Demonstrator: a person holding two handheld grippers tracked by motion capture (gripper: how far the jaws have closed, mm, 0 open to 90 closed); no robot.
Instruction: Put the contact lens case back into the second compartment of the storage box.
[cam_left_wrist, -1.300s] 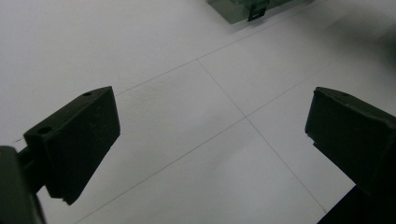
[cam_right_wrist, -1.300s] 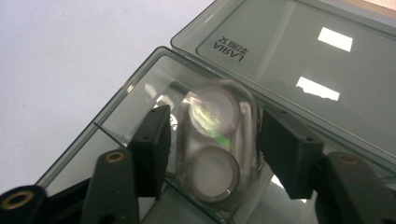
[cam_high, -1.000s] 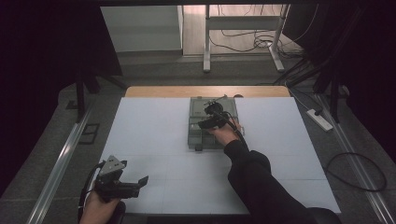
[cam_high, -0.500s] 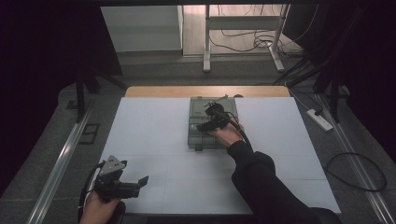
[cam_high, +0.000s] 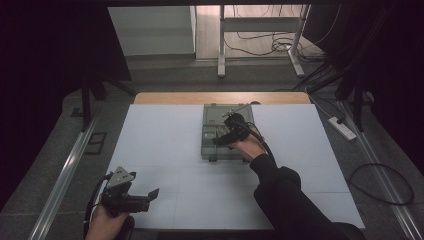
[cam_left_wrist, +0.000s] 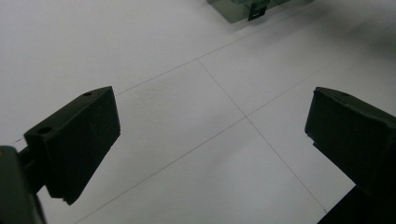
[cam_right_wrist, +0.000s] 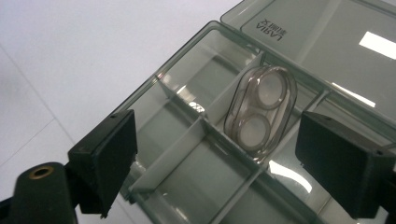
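right tool (cam_right_wrist: 215, 154) spread over the open compartment box (cam_right_wrist: 196, 140) holding a clear oval case (cam_right_wrist: 261, 112); left tool (cam_left_wrist: 210, 135) spread above bare table (cam_left_wrist: 140, 46).

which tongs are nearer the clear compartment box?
Right. The right tongs hover open over the clear plastic compartment box; the left tongs sit at the table's near-left corner, well short of it.

Dim room, dark vignetted edges, glare on clear box lid (cam_right_wrist: 327, 42)
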